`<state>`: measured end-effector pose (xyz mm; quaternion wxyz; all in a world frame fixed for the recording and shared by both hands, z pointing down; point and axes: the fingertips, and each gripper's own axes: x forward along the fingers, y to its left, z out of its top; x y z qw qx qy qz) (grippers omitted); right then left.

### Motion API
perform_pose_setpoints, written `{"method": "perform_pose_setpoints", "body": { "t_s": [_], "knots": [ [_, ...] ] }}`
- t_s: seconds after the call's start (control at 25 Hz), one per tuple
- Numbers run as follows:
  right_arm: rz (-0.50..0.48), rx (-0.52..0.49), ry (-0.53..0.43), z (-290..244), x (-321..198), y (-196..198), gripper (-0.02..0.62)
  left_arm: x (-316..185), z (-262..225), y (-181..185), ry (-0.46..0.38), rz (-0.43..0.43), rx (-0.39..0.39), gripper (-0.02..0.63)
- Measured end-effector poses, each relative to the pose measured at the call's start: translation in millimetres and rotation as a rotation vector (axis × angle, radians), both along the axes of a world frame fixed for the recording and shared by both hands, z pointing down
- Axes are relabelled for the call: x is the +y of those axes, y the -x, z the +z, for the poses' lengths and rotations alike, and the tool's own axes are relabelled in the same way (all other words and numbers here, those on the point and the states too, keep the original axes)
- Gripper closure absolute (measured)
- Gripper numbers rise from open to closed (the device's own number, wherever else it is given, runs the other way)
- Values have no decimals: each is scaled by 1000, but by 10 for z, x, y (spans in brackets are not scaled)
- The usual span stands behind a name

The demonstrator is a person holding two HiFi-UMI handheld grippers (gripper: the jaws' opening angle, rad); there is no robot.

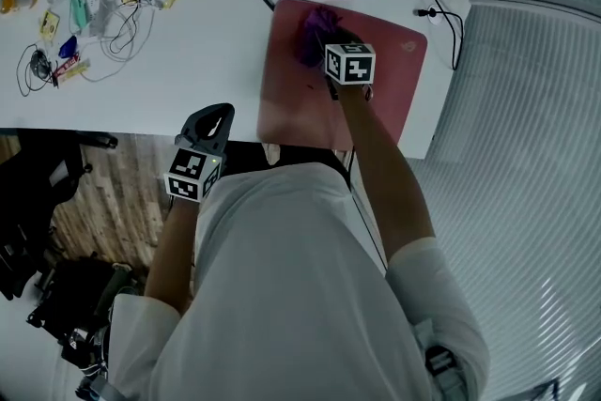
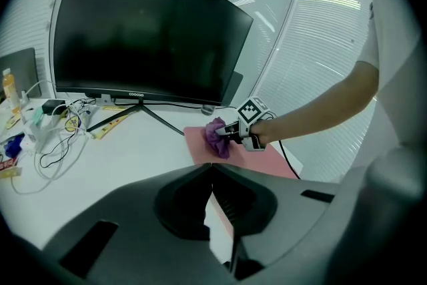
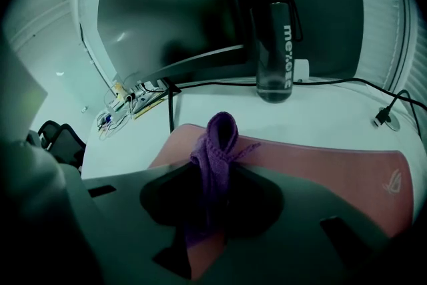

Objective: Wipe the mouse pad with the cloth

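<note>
Your right hand-held gripper (image 3: 209, 193) is clenched on the purple cloth (image 3: 217, 143); the cloth is bunched up and sticks out past the jaw tips. The cloth's lower end is down on the pink mouse pad (image 3: 320, 170), near the pad's far left part in the head view. The pad lies flat at the right end of the white tabletop (image 1: 169, 89), with its near edge at the tabletop's front edge.

Your left hand-held gripper (image 2: 212, 171) has its jaws closed together with nothing between them. It sits at the tabletop's near edge, left of the pad and well apart from the cloth.

A dark curved monitor (image 2: 150, 37) stands behind the pad, with its stand legs splayed on the tabletop. A dark water bottle (image 3: 273, 43) stands upright beyond the pad's far edge. A black cable (image 3: 387, 113) runs past the pad's right corner. Tangled wires and small items (image 1: 103, 23) lie at the far left end.
</note>
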<state>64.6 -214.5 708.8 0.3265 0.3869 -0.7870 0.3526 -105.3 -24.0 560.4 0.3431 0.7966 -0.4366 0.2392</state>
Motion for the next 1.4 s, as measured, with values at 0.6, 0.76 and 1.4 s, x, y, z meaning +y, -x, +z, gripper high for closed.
{"method": "perform_pose_setpoints", "body": {
  "t_s": [0.6,0.76,1.4],
  "knots": [
    [51,59,-33,18,-61,-1013,474,29,-30,-744,-9,41,-22,588],
    [79,83,-37,-20,-99,-1317,474,34,-71,-912,-10,49,-24,588],
    [221,174,-40,2,-133,-2522,474,41,-90,-1408,-30,64,-41,588]
  ]
}}
